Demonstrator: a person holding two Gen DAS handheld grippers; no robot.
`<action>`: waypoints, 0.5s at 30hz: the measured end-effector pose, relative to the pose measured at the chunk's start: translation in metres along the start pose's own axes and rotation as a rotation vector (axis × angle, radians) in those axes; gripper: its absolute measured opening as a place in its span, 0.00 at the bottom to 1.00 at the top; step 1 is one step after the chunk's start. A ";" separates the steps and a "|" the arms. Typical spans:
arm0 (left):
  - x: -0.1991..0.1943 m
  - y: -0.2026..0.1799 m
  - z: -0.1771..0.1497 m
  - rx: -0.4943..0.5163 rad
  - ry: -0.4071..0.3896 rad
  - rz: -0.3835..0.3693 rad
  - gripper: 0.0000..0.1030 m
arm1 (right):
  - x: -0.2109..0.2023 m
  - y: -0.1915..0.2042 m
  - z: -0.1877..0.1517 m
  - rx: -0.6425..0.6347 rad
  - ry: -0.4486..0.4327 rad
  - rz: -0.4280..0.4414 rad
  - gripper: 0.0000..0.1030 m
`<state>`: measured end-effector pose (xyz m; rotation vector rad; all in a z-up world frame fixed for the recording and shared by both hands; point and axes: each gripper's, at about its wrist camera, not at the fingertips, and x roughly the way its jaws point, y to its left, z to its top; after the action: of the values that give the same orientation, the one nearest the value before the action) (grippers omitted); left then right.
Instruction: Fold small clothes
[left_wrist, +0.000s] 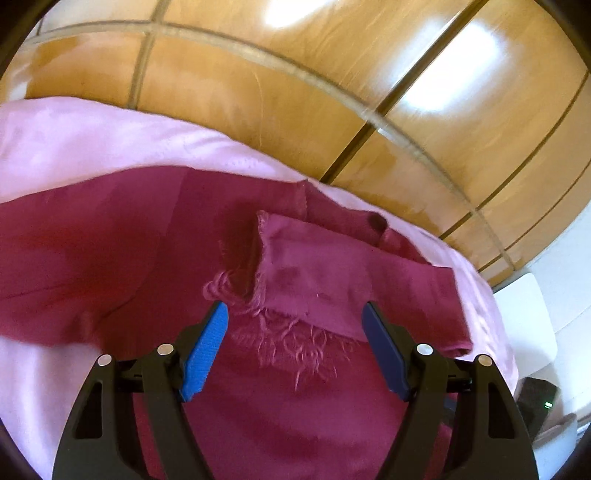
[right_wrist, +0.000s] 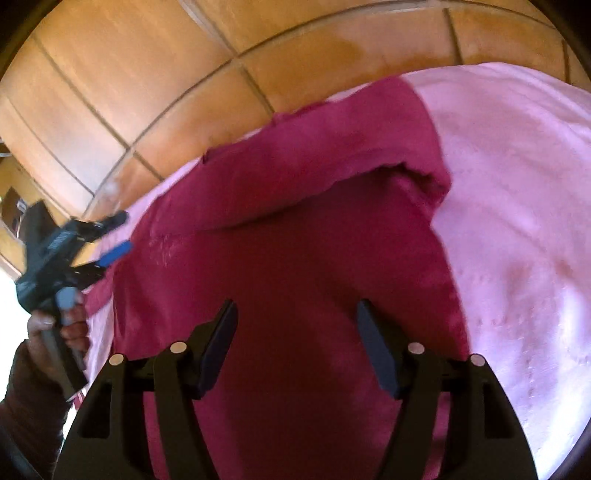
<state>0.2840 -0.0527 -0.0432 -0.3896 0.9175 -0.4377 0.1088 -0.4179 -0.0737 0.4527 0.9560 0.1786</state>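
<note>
A dark magenta garment (left_wrist: 110, 251) lies spread on a pink bedspread (left_wrist: 74, 144). Its frayed hem (left_wrist: 288, 343) and a folded-over flap with a dark button (left_wrist: 376, 220) show in the left wrist view. My left gripper (left_wrist: 295, 314) is open and empty, just above the frayed hem. The same garment (right_wrist: 295, 229) fills the right wrist view, with a raised fold (right_wrist: 406, 173) across it. My right gripper (right_wrist: 297, 314) is open and empty above the cloth. The left gripper (right_wrist: 114, 236) also shows at the left there, open, held by a hand.
Wooden wardrobe doors (left_wrist: 295, 92) stand behind the bed. A white piece of furniture (left_wrist: 528, 314) and a dark object (left_wrist: 535, 398) sit past the bed's right edge. Bare pink bedspread (right_wrist: 517, 221) lies to the right of the garment.
</note>
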 end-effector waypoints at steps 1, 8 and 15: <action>0.006 0.000 0.002 -0.001 0.008 0.006 0.72 | -0.005 -0.001 0.004 0.000 -0.025 -0.011 0.65; 0.041 -0.009 0.014 0.007 0.067 0.001 0.01 | -0.016 -0.027 0.027 0.068 -0.115 -0.156 0.72; -0.039 -0.017 0.043 -0.001 -0.148 -0.206 0.01 | 0.016 -0.046 0.059 0.157 -0.126 -0.253 0.72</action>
<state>0.2950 -0.0412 0.0148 -0.5131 0.7366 -0.5895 0.1642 -0.4707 -0.0773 0.4763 0.8978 -0.1532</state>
